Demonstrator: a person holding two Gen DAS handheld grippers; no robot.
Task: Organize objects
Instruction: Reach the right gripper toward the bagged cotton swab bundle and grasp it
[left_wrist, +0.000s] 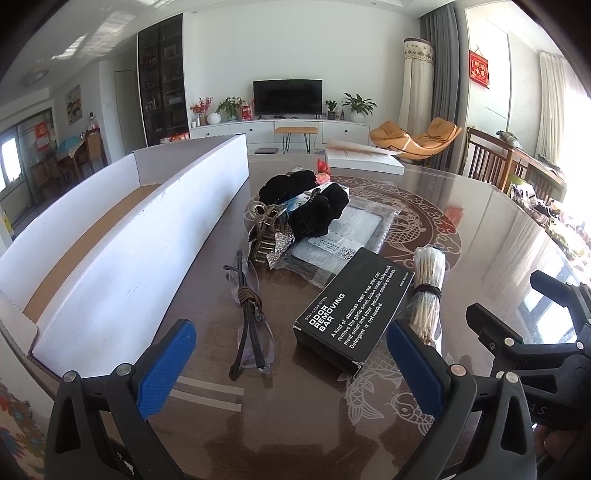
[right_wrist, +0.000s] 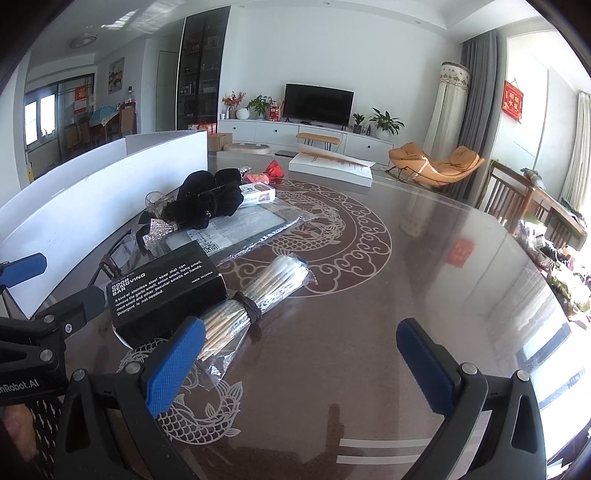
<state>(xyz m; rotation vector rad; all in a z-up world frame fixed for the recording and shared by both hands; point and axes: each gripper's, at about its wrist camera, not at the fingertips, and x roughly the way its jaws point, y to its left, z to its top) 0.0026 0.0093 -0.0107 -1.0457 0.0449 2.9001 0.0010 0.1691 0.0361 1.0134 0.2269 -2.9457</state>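
Nothing is sorted yet, to judge by how things lie: the long white box sits with its brown floor bare, and every loose item lies in a cluster just right of it on the tabletop. This looks like the approach before a first pick.

Both grippers hover low over the near edge, angled down. The left gripper has its fingers spread wide with nothing between them; the right gripper is the same, spread and holding nothing.

Taking the black carton as the landmark: the glasses lie just left of it, between it and the white box; the swab bundle lies just right of it, nearly touching; a bagged flat packet lies behind it, partly under it; black scrunchies and a hair claw sit heaped further behind.

The likely next move is to close on a near item, the carton or the swabs, lift it over the box's tall wall and set it inside.

Room is tight left of the carton, where the glasses sit close to the box wall. Right of the swabs the tabletop is open out to its curved edge. A second white box lies far behind the carton.
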